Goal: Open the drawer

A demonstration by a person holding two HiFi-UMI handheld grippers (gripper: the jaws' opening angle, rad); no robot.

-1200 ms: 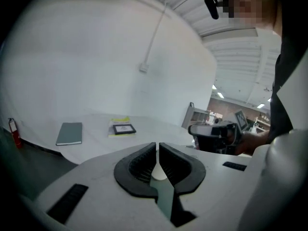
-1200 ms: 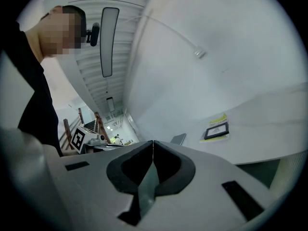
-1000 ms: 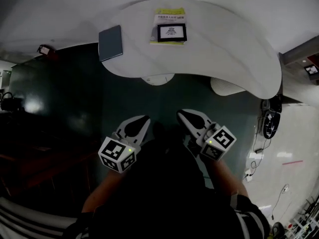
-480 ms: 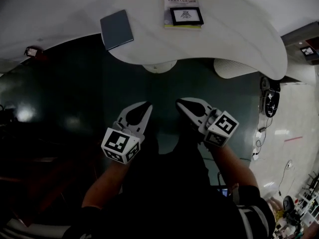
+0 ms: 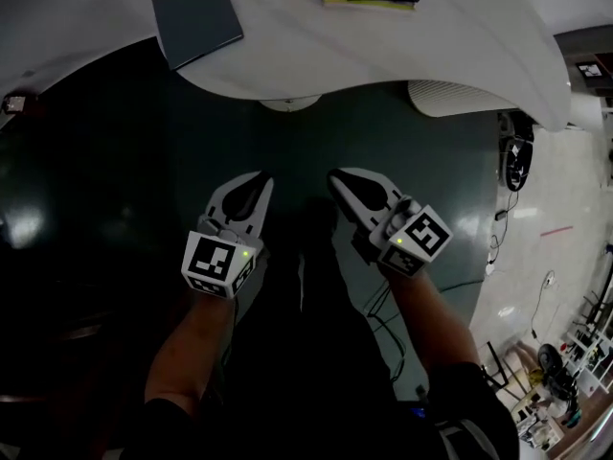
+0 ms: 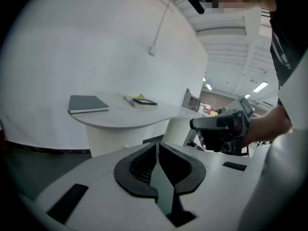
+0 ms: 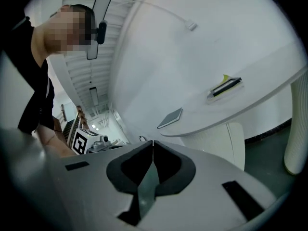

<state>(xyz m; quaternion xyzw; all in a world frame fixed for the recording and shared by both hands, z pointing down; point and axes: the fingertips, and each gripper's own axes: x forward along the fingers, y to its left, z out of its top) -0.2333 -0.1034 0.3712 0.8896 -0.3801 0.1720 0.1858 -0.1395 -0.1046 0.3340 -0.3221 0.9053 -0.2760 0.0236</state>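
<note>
Both closed and empty: left gripper point(image 5: 261, 180) and right gripper point(image 5: 334, 176), over the dark floor point(image 5: 124, 171) near the white table point(image 5: 287, 60). I can't see a drawer in any view. Risk: I reach blind and clip the table.

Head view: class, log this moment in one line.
left gripper shut, empty | right gripper shut, empty | notebook on table | drawer not visible
</note>
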